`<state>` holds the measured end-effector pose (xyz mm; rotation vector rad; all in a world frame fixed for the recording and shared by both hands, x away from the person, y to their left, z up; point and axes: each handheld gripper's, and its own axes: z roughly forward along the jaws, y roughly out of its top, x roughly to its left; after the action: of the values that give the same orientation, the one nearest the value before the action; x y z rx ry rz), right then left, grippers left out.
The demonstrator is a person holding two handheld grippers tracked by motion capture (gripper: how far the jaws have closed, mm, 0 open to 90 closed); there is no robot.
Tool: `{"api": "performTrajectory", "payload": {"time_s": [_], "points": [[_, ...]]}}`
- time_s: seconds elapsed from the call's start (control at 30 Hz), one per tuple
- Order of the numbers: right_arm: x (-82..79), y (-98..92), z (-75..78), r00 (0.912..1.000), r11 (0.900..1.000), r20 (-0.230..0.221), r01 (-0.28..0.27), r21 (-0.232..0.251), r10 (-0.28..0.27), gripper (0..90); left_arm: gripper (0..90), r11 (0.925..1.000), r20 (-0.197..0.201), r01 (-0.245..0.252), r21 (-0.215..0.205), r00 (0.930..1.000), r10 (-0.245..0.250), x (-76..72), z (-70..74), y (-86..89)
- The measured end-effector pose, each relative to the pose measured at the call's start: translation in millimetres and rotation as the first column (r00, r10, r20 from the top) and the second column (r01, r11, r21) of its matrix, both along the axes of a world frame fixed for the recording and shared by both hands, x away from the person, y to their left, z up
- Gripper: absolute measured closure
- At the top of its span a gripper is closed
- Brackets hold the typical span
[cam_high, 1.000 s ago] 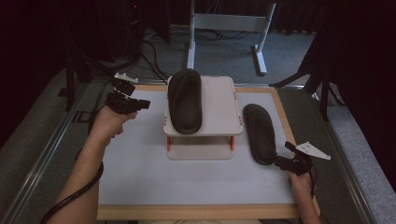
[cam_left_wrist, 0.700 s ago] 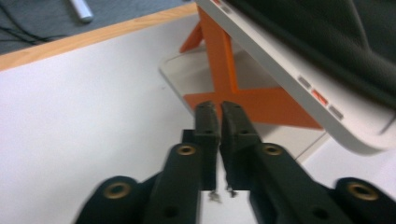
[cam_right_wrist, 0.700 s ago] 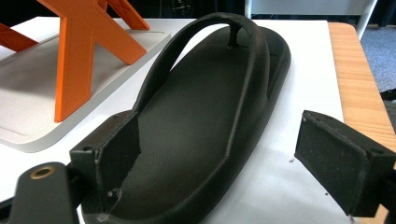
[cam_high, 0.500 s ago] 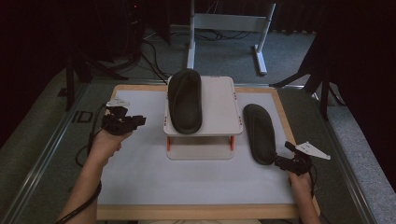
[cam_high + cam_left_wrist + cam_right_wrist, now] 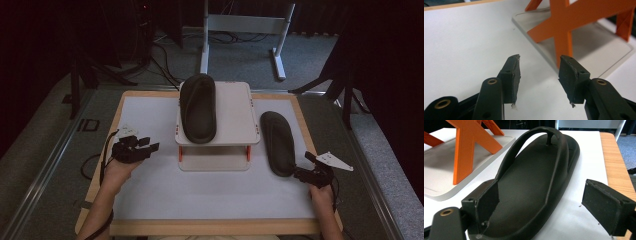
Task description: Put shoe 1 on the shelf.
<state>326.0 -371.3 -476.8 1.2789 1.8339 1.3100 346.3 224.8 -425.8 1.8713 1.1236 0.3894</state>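
One black flip-flop (image 5: pixel 278 142) lies on the white bench (image 5: pixel 150 190) right of the rack (image 5: pixel 216 131); the right gripper (image 5: pixel 544 207) straddles its heel, jaws spread. The left gripper (image 5: pixel 540 80), jaws just opening and empty, hovers left of the rack.

My bench (image 5: pixel 210 200): white top, wooden rim. Grey carpet (image 5: pixel 380 150) surrounds it; beyond stands a white metal frame (image 5: pixel 245 25) amid loose cables (image 5: pixel 165 50). The room's far side lies dark.
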Motion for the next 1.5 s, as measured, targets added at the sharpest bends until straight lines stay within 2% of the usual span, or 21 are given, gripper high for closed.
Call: {"api": "performTrajectory", "payload": {"time_s": [0.1, 0.17, 0.27, 0.3, 0.4, 0.57, 0.67, 0.7, 0.77, 0.8, 0.87, 0.9, 0.93, 0.97, 1.03, 1.07, 1.1, 1.23, 1.33, 1.37, 1.5], "points": [[0.0, 0.0, 0.0, 1.0, 1.0, 0.003, 0.004, 0.001, -0.004, 13.3, 42.0, 0.9989, -0.007, -0.034, -0.031, 0.9994, 0.034, -5.1, -12.2, 6.1], [0.0, 0.1, 0.0, 1.0, 1.0, 0.003, 0.005, 0.001, -0.005, 13.3, 32.7, 0.9992, 0.006, -0.04, -0.006, 0.9992, 0.04, -9.2, -17.6, 7.8], [0.0, -0.1, -0.1, 1.0, 1.0, 0.005, 0.005, 0.002, -0.005, 13.3, 17.9, 0.9969, -0.007, -0.064, 0.047, 0.9979, 0.064, -13.3, -26.5, 9.7], [0.0, -0.1, -0.1, 1.0, 1.0, 0.005, 0.006, 0.002, -0.006, 13.3, 16.1, 0.996, 0.001, -0.069, 0.056, 0.9976, 0.069, -15.3, -28.9, 10.8], [0.4, -0.2, 0.0, 1.0, 1.0, 0.003, 0.009, 0.007, -0.009, 13.3, 14.2, 0.9963, 0.02, -0.082, 0.025, 0.9965, 0.082, -21.6, -31.8, 16.0], [0.9, 0.4, 0.0, 0.9999, 1.0, 0.0, 0.012, 0.003, -0.012, 12.8, 7.3, 0.9901, 0.053, -0.127, 0.059, 0.9908, 0.124, -29.1, -36.1, 22.3], [1.1, 1.0, 0.0, 1.0, 1.0, 0.004, 0.008, -0.001, -0.008, 12.4, 4.2, 0.9779, 0.083, -0.204, 0.047, 0.9764, 0.199, -33.7, -40.2, 29.2], [1.2, 1.2, -0.1, 0.9999, 1.0, 0.004, 0.012, -0.005, -0.012, 12.5, 3.0, 0.9713, 0.099, -0.234, 0.042, 0.9684, 0.229, -35.4, -41.7, 31.6], [1.4, 1.6, -0.1, 0.9999, 1.0, 0.006, 0.016, -0.009, -0.016, 12.5, 1.9, 0.9562, 0.14, -0.292, 0.016, 0.9476, 0.287, -39.9, -44.8, 37.4], [1.2, 1.9, -0.1, 0.9998, 1.0, 0.005, 0.02, -0.009, -0.02, 12.6, 1.9, 0.9467, 0.164, -0.322, -0.004, 0.9338, 0.318, -42.7, -46.3, 40.2], [1.3, 2.0, -0.2, 0.9996, 1.0, 0.006, 0.027, -0.012, -0.027, 12.7, 1.9, 0.9366, 0.193, -0.348, -0.044, 0.917, 0.349, -47.3, -49.3, 45.6], [1.3, 2.0, -0.2, 0.9996, 1.0, 0.006, 0.027, -0.012, -0.027, 12.7, 1.9, 0.9366, 0.193, -0.348, -0.044, 0.917, 0.349, -47.3, -49.3, 45.6], [1.4, 2.0, -0.2, 0.9995, 0.999, 0.006, 0.03, -0.013, -0.03, 12.9, 1.9, 0.9316, 0.212, -0.359, -0.054, 0.9076, 0.362, -49.3, -51.1, 47.3], [1.5, 3.1, -0.2, 0.9994, 0.999, 0.006, 0.034, -0.023, -0.034, 12.9, 1.9, 0.9281, 0.222, -0.369, -0.049, 0.902, 0.37, -50.3, -52.8, 48.7], [1.6, 4.8, -0.2, 0.9992, 0.999, 0.008, 0.039, -0.038, -0.039, 12.8, 1.9, 0.9226, 0.224, -0.384, -0.036, 0.8966, 0.382, -50.9, -56.4, 51.3], [1.6, 4.8, -0.2, 0.9992, 0.999, 0.008, 0.039, -0.038, -0.039, 12.8, 1.9, 0.9216, 0.224, -0.385, -0.045, 0.8951, 0.385, -50.9, -58.1, 52.8], [1.7, 6.2, -0.2, 0.9993, 0.998, 0.006, 0.038, -0.054, -0.037, 12.8, 1.9, 0.918, 0.226, -0.393, -0.054, 0.8907, 0.395, -51.2, -59.5, 54.3], [1.7, 6.5, -0.3, 0.9991, 0.998, 0.006, 0.042, -0.056, -0.042, 12.5, 2.1, 0.9052, 0.241, -0.404, -0.131, 0.8727, 0.425, -54.0, -61.7, 60.2], [2.3, 5.9, -0.3, 0.9991, 0.998, 0.001, 0.043, -0.049, -0.043, 11.3, 2.2, 0.9003, 0.289, -0.406, -0.156, 0.8527, 0.435, -58.1, -62.6, 61.1], [2.8, 5.7, -0.3, 0.9988, 0.998, -0.005, 0.049, -0.047, -0.049, 11.3, 2.2, 0.8988, 0.312, -0.408, -0.16, 0.8428, 0.438, -60.3, -63.0, 60.4], [2.6, 5.6, -0.3, 0.9977, 0.997, -0.003, 0.067, -0.047, -0.067, 11.2, 2.1, 0.9042, 0.317, -0.4, -0.15, 0.8469, 0.427, -60.1, -63.3, 58.9]]}}
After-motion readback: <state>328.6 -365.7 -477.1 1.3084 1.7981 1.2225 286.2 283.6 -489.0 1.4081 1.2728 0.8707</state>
